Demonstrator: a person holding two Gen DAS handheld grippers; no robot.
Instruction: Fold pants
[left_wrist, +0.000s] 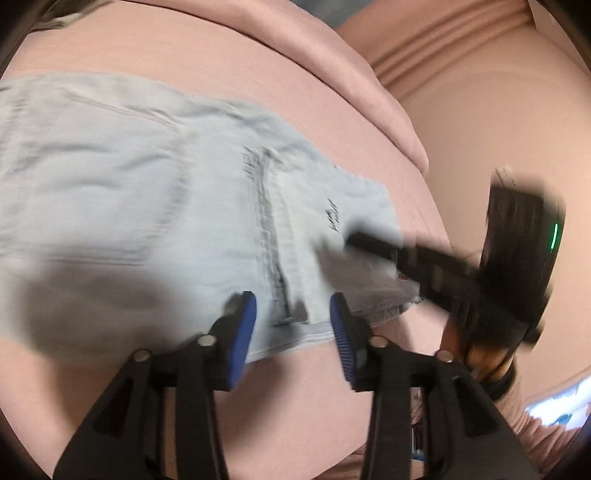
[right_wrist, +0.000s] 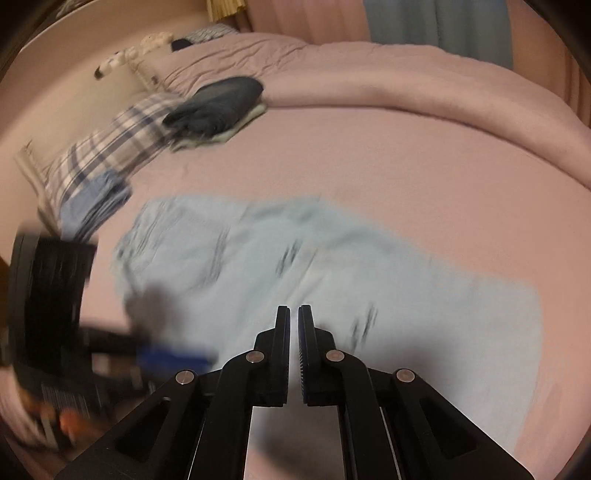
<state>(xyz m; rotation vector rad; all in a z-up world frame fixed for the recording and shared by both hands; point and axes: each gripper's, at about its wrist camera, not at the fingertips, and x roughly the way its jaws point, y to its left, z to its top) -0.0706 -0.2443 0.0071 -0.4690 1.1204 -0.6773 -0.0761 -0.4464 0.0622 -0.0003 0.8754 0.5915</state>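
While the left hand-held gripper hangs low over the near edge of the pants, its blue ribbed pads stand wide apart with nothing between them. The right hand-held gripper has its jaws drawn almost together, leaving only a thin slit, and they grip nothing; seen from the left wrist view, its black body reaches in from the right, blurred, with a green light on its housing.

The pants are pale blue denim, lying flat and spread across the pink bedsheet. A dark stitched seam runs along the middle, and short dark marks sit on either side of it, perhaps print or distressing; they are too blurred to read. The fabric looks soft and slightly wrinkled, with a raw-looking hem near the right hand-held gripper.

Farther off in the right wrist view, a plaid pillow of white and blue checks lies at the left, with a crumpled blue garment just beside it. Beyond that, a folded dark garment rests on a paler folded piece. A thick pink duvet is bunched along the far side of the bed.
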